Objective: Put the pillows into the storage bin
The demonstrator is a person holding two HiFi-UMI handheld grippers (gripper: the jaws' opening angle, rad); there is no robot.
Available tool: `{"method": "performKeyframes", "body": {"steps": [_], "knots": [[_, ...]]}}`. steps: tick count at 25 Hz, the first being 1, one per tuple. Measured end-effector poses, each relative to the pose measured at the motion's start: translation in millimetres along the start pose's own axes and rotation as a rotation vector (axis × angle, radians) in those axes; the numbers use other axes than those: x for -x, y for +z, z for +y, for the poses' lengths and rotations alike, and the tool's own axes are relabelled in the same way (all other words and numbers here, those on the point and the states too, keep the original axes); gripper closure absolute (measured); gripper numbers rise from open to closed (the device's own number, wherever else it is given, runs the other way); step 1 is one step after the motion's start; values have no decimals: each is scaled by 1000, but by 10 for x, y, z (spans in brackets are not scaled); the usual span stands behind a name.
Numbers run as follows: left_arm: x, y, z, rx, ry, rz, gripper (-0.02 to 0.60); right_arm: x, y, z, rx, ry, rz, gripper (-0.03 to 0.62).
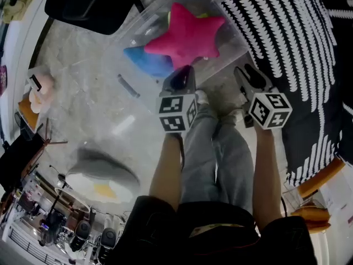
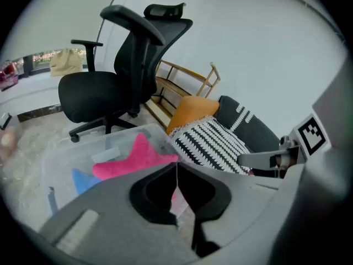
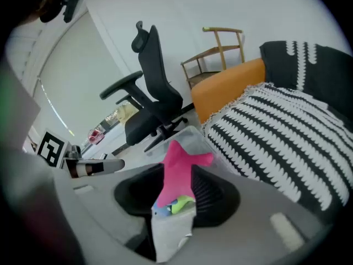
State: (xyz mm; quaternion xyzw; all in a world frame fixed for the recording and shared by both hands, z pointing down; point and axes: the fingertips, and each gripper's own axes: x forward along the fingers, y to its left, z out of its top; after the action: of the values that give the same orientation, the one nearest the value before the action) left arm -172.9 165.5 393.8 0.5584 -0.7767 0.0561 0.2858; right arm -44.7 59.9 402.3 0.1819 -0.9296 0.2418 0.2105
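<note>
Pillows are lying inside the clear storage bin [image 1: 156,7]: a pink star pillow [image 1: 187,35] is resting over a blue pillow [image 1: 148,61]. The left gripper [image 1: 182,73] is hovering just short of the bin's near edge, its jaws pressed together on nothing. The right gripper [image 1: 248,70] is hanging beside it, jaws standing apart and empty, the star showing beyond their gap.

Pink star pillow [image 1: 187,35], blue pillow [image 1: 146,61] inside bin [image 1: 130,42]

Open-topped storage bin [image 1: 134,36] — striped cushion [image 1: 292,48] alongside
</note>
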Motion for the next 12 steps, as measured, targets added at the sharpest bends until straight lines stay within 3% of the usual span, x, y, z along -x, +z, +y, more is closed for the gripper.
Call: {"method": "performKeyframes", "body": {"steps": [4,9,12], "knots": [[229,288,-552,-10,-50,-39,571,715,212,-201,-64,-58,-117,590],[363,690,-1416,-138,-140,-67,571,1559,666,-393,-115,-96,-302,591],[454,985,-2057,-171,-209,-118,571,2131,904,-622,-160,-150,-425,591]]}}
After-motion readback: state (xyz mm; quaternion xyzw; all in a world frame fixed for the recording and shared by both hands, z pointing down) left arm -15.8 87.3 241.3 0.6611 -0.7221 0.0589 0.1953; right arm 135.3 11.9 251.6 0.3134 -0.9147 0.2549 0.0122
